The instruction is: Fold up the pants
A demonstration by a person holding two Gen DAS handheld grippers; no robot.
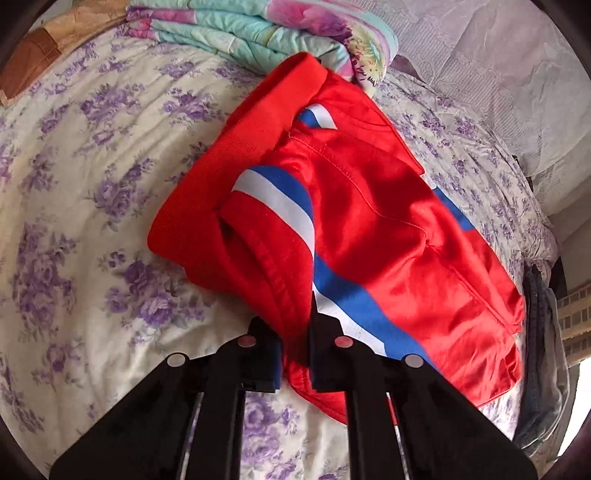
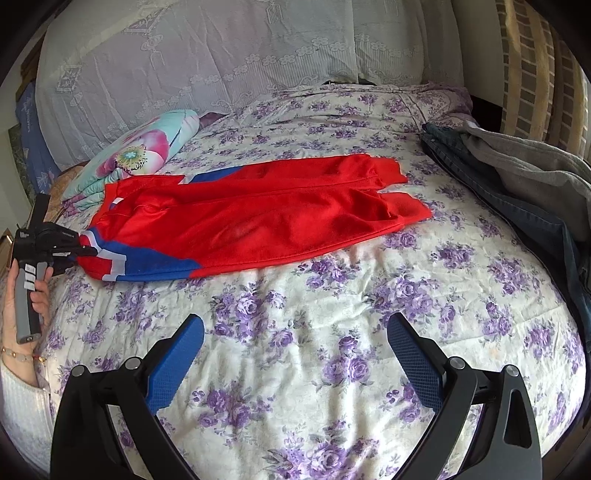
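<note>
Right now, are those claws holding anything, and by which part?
The left claw pinches the red pants at the waist end, near the blue and white stripes. The right claw is open and empty above the bedspread.

L cam close on pants (image 1: 369,229); R cam farther, same pants.

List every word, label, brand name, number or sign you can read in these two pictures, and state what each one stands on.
None can be read.
Left gripper: a small pale marking on its black body in the right wrist view, too small and blurred to read.
Red pants: blue and white stripes only, no lettering.
Floral bedsheet, folded quilt and lace cover: patterns only, no text.
</note>
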